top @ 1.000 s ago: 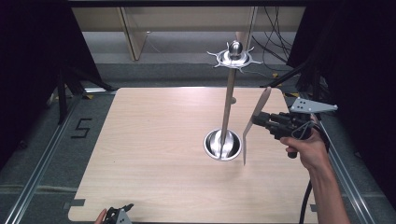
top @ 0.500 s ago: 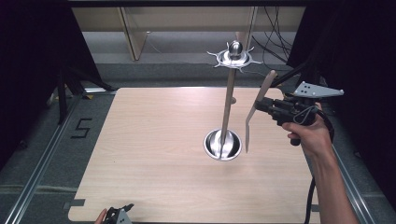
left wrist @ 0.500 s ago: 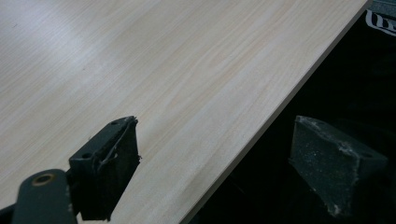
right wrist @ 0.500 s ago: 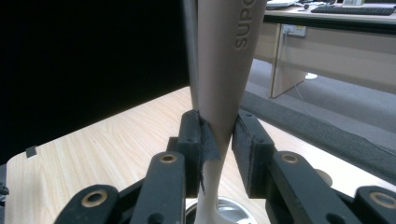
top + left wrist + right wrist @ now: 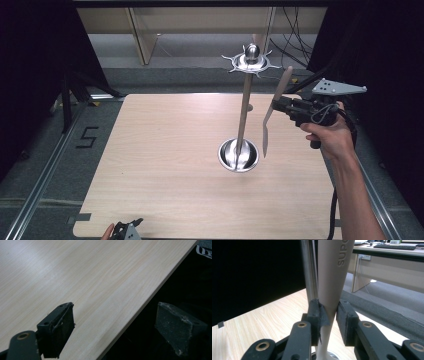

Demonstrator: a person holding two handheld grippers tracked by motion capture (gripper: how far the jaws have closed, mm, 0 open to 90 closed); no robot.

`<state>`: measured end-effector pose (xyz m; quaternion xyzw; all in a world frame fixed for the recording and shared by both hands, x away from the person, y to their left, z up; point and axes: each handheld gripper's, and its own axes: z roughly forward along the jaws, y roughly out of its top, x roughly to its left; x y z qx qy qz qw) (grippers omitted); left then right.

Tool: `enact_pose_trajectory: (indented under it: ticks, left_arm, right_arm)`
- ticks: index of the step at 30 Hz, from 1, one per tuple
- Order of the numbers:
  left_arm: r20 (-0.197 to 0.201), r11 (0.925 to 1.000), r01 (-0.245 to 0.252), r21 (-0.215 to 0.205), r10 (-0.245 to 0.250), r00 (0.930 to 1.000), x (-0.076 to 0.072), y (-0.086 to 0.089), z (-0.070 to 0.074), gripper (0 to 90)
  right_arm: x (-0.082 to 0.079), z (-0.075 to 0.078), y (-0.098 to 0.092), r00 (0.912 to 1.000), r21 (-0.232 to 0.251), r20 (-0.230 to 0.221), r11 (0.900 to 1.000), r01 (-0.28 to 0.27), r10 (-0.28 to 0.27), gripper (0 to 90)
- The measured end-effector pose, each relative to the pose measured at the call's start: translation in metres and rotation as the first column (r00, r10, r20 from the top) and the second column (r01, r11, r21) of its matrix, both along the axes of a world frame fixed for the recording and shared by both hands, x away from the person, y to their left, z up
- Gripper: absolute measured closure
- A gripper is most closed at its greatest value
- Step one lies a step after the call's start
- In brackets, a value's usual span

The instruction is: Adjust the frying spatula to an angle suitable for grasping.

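While the right gripper [image 5: 278,106] clamps the beige plastic utensil [image 5: 272,111], hanging it on the steel hook stand [image 5: 246,100] seems next, needing more lift.

A stand [image 5: 243,117] rises upright from its base [image 5: 239,155], which sits on the tabletop [image 5: 165,165] right of the middle. Its hook ring [image 5: 251,61] tops the pole, above the tabletop's far edge. Just right of the pole, clear of the tabletop, a spatula [image 5: 272,110] hangs tilted in the right claw [image 5: 275,106], handle end up and near the ring, blade end down beside the base. The left claw [image 5: 126,230] sits at the tabletop's near edge, left of the stand and well apart from it.
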<state>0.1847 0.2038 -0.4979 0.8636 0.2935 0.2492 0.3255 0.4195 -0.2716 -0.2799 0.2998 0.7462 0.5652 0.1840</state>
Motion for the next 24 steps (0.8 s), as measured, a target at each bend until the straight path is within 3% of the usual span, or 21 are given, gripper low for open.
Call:
enact_pose_trajectory:
  ticks: [3,5,10,14,16,18,24]
  left_arm:
    - [-0.008,1.0000,0.007,0.003,-0.007,0.9999,0.000,0.001,0.000,14.8]
    - [0.001,1.0000,0.001,0.001,-0.001,1.0000,0.000,0.000,0.000,14.8]
    - [-0.021,0.9997,0.021,0.015,-0.021,0.9996,0.000,0.002,0.002,14.8]
    - [-0.007,1.0000,0.006,0.000,-0.006,1.0000,0.000,0.000,0.001,14.8]
    - [-0.009,1.0000,0.006,0.000,-0.006,0.9999,0.000,0.000,0.000,14.8]
    - [-0.015,0.9997,0.018,0.017,-0.018,0.9997,0.000,0.001,0.001,14.8]
    - [-0.007,0.9999,0.003,-0.012,-0.003,1.0000,0.000,0.000,0.000,14.8]
  right_arm:
    - [0.004,0.002,0.000,0.9998,-0.020,0.018,1.000,0.003,-0.003,74.2]
    - [0.005,0.003,0.001,0.9999,-0.021,0.012,1.000,0.006,-0.006,74.2]
    - [0.005,0.005,0.004,0.9999,-0.042,0.006,0.999,0.013,-0.013,74.2]
    - [0.007,0.007,0.006,0.9997,-0.051,0.024,0.999,0.004,-0.003,74.2]
    - [0.005,0.008,0.008,0.9999,-0.048,0.011,0.999,0.006,-0.006,74.2]
    - [0.006,0.009,0.008,0.9997,-0.065,0.018,0.998,0.015,-0.014,74.2]
    - [0.007,0.013,0.013,0.9994,-0.083,0.031,0.996,0.014,-0.012,74.2]
